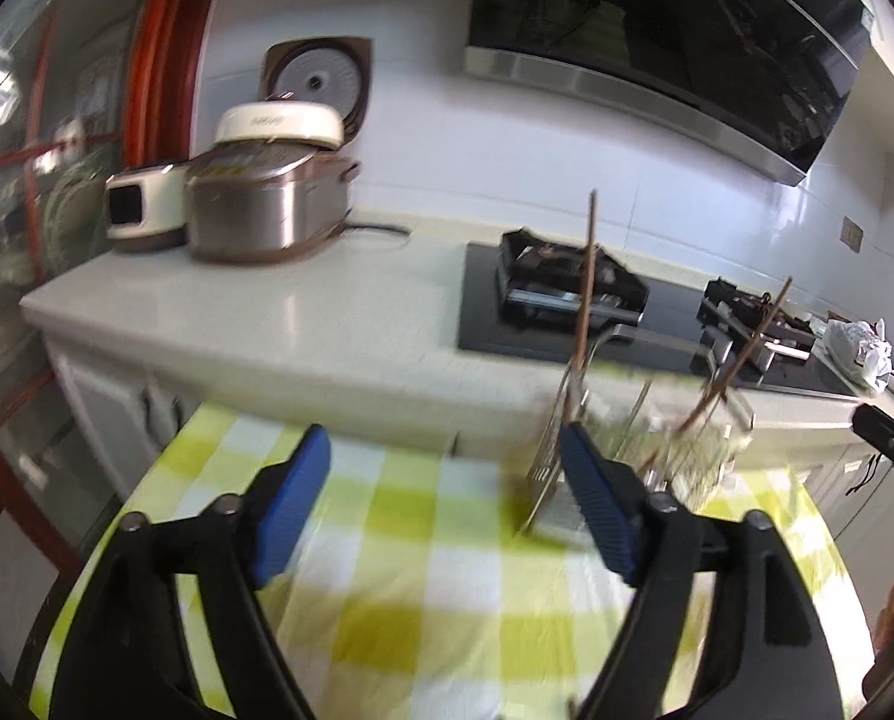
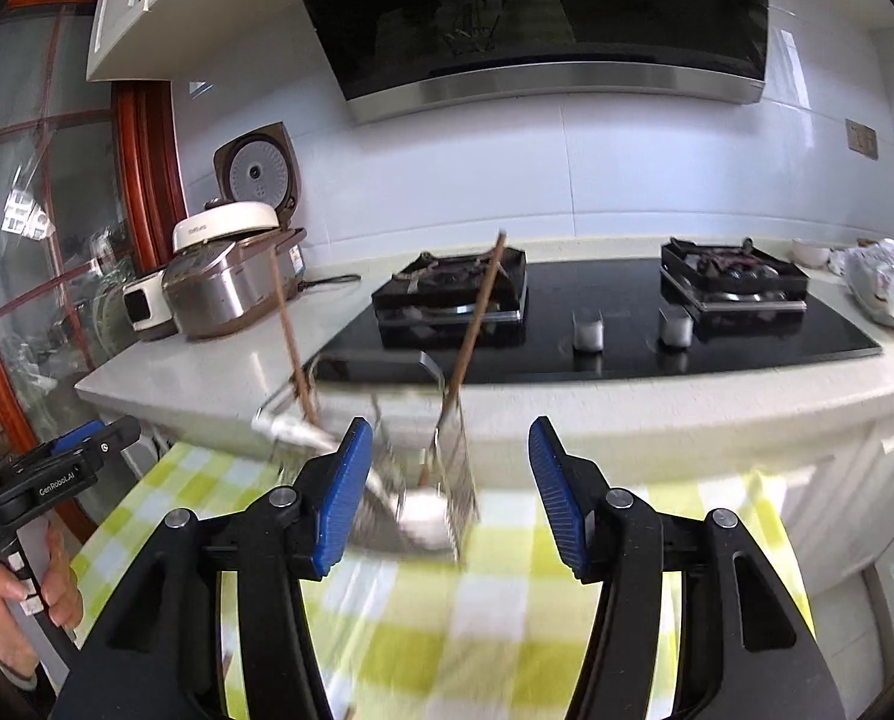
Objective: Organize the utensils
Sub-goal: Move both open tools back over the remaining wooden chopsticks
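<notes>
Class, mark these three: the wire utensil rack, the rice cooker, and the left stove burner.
wire utensil rack (image 2: 456,480), right wrist view, front wire wall.
rice cooker (image 2: 219,294), right wrist view, steel body.
left stove burner (image 2: 447,294), right wrist view, black grate.

Home kitchen: gas hob (image 2: 597,312), range hood (image 2: 537,18).

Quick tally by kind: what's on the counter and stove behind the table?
Rice cookers: 1
Small white appliance: 1
Burners: 2
Knobs: 2
Plastic bag: 1
Total: 7
</notes>
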`<state>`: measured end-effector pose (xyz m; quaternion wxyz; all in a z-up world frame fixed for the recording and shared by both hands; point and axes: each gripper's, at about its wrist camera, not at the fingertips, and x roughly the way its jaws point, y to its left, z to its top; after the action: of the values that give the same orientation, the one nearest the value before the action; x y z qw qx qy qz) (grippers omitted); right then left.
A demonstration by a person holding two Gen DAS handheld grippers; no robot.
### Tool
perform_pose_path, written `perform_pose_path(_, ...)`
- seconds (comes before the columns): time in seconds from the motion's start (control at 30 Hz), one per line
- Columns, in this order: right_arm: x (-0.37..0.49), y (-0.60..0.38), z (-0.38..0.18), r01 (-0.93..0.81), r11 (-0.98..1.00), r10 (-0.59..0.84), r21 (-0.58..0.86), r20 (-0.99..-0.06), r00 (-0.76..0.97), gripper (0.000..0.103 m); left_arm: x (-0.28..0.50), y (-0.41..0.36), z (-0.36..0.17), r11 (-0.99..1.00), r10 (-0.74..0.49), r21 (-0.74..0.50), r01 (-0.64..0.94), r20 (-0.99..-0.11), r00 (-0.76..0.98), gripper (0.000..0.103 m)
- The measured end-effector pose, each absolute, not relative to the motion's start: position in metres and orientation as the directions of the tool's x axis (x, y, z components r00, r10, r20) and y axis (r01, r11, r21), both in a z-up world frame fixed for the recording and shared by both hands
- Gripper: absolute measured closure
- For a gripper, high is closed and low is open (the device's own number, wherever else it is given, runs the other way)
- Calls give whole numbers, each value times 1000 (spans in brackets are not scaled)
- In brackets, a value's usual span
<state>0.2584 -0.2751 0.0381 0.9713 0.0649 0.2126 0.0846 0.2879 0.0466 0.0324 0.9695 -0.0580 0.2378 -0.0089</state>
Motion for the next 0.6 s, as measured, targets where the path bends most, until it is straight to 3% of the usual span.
perform_pose_path(0.6, 153, -230, -79, -144, 974, 223, 178, -595, 772, 47, 168, 50, -61, 998, 37, -13, -56, -595, 803, 15)
